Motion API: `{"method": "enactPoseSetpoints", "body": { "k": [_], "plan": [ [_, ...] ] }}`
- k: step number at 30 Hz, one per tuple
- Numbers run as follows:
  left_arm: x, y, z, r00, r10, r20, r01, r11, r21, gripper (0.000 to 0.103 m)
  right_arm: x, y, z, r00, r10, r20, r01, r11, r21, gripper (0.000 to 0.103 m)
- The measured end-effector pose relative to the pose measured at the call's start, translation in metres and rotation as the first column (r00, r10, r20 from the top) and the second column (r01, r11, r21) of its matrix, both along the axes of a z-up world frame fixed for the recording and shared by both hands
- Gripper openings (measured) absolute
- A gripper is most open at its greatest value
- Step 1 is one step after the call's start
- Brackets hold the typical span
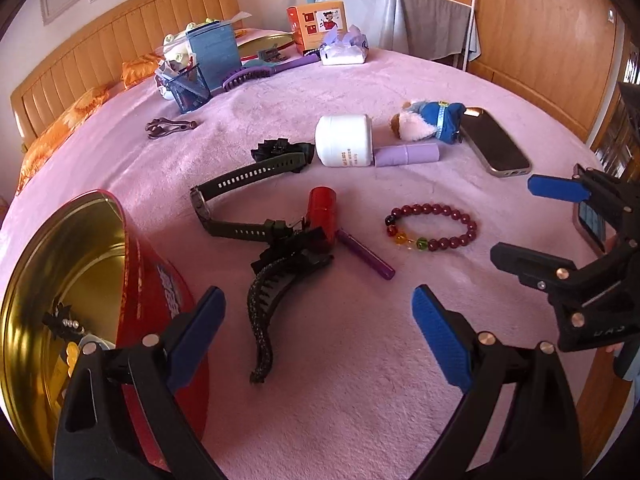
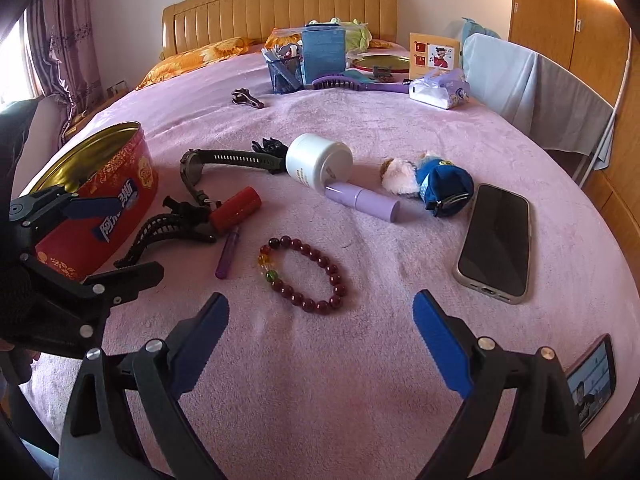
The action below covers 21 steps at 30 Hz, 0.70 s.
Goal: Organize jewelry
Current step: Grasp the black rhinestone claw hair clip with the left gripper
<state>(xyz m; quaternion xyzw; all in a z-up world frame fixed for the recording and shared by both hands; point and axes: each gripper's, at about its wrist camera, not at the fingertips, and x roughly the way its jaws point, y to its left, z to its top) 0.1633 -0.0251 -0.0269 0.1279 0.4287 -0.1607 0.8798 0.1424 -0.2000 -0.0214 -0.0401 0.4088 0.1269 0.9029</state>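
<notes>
A dark red bead bracelet (image 1: 432, 226) lies on the pink bedspread; in the right wrist view the bracelet (image 2: 306, 274) is just ahead of my open, empty right gripper (image 2: 320, 320). A red tin (image 1: 52, 300) with a gold inside stands at the left and holds small trinkets; it also shows in the right wrist view (image 2: 100, 200). A dark green watch (image 1: 240, 204) and a black hair claw (image 1: 276, 280) lie between. My left gripper (image 1: 318, 312) is open and empty above the hair claw, beside the tin.
A red cylinder (image 1: 322, 212), purple pen (image 1: 366, 254), white jar (image 1: 344, 140), lilac tube (image 1: 406, 155), plush toy (image 1: 428, 120) and phone (image 2: 496, 242) lie around. A second phone (image 2: 592, 380) lies at the right edge. A pen cup, boxes, a comb and tissues sit far back.
</notes>
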Motion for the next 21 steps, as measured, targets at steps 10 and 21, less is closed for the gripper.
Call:
{"method": "enactPoseSetpoints", "body": {
  "k": [10, 21],
  "plan": [
    [0.027, -0.012, -0.027, 0.997, 0.033, -0.075, -0.029, 0.998, 0.051, 0.092, -0.005, -0.010, 0.000, 1.000, -0.006, 0.007, 0.006, 1.000, 0.028, 0.094],
    [0.037, 0.013, -0.028, 0.986, 0.085, -0.146, -0.089, 0.996, -0.026, 0.024, -0.012, 0.000, 0.002, 1.000, 0.015, 0.011, -0.015, 0.999, 0.048, 0.094]
  ]
}}
